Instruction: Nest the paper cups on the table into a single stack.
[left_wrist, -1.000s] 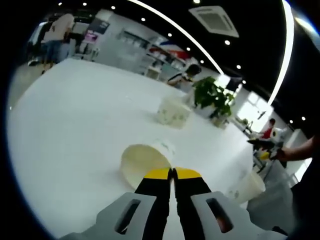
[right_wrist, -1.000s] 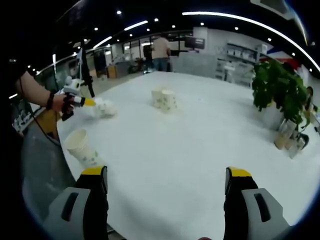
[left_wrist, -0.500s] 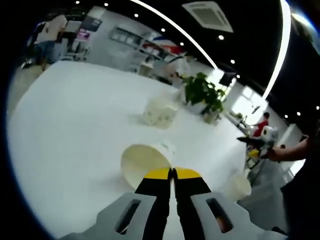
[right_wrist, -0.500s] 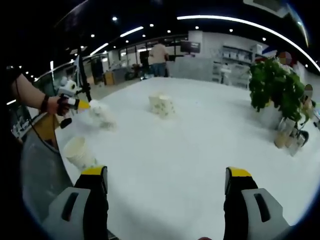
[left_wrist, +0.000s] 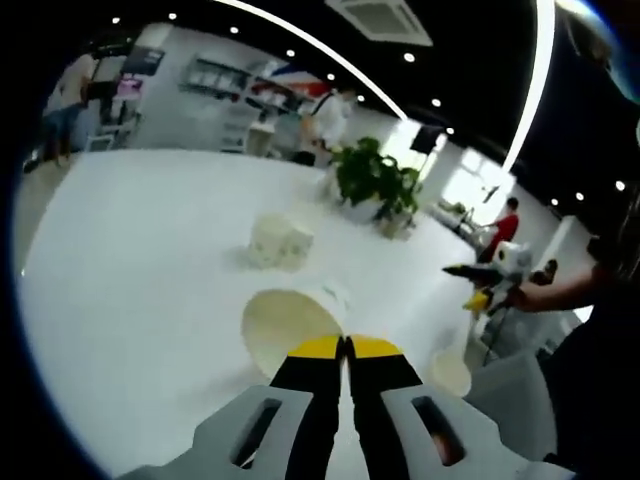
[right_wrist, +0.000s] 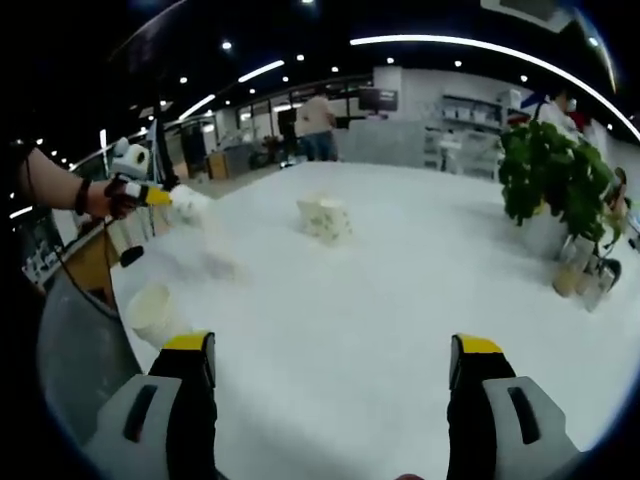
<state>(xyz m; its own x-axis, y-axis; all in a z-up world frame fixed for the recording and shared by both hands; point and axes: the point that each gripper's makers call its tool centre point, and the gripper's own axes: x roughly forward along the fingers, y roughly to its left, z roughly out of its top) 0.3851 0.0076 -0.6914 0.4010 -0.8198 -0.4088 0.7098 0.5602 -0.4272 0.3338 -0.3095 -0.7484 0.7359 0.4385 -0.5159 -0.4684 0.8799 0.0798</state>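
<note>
1. My left gripper (left_wrist: 345, 347) has its jaws pressed together on the rim of a paper cup (left_wrist: 290, 325), which lies on its side with the open mouth facing the camera, above the white table (left_wrist: 130, 260).
2. Beyond that held cup, further across the table, I see a pair of paper cups (left_wrist: 278, 240) standing close together; in the right gripper view the same pair (right_wrist: 325, 217) sits mid-table.
3. Another single cup (right_wrist: 155, 312) stands near the table edge, just left of my right gripper (right_wrist: 335, 358), whose jaws are spread wide with nothing between them.
4. In the right gripper view the left gripper (right_wrist: 150, 192) appears at the far left, holding its cup (right_wrist: 195, 203) off the table.
5. A potted plant (right_wrist: 555, 185) stands at the far side of the table from the single cup.
</note>
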